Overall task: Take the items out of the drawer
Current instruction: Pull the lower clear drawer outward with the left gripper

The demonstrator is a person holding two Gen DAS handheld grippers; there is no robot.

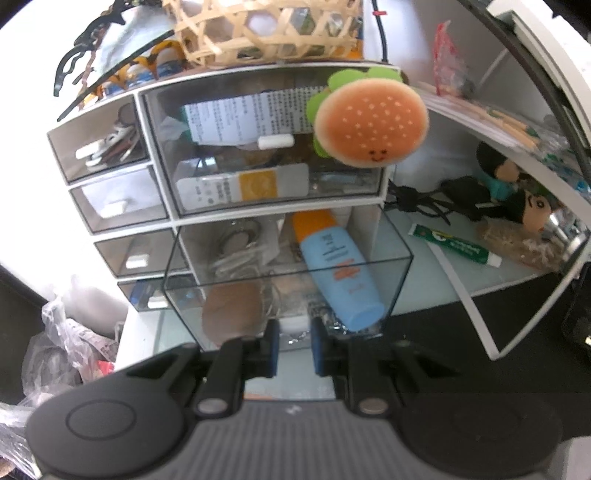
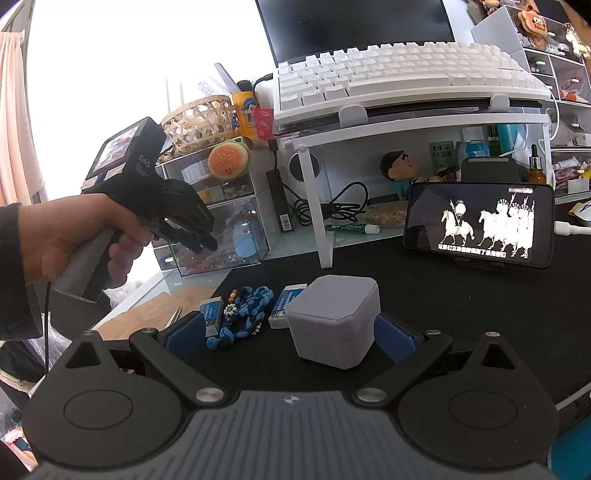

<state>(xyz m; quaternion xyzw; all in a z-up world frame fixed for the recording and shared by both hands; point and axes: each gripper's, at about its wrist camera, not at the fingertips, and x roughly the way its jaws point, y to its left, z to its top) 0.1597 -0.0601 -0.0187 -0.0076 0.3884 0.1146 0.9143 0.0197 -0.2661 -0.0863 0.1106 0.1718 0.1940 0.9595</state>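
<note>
The clear lower drawer of the white organiser is pulled out. Inside lie a blue bottle with an orange cap, a brown round item and metal rings. My left gripper is at the drawer's front, shut on its white handle. The right wrist view shows a hand holding that left gripper over the drawer. My right gripper stands open low over the black mat, with a grey box between its fingers, untouched on the left side.
A blue braided cord and two small blue-white boxes lie beside the grey box. A burger plush hangs on the organiser under a woven basket. A keyboard stand, phone, cables and toothpaste tube stand to the right.
</note>
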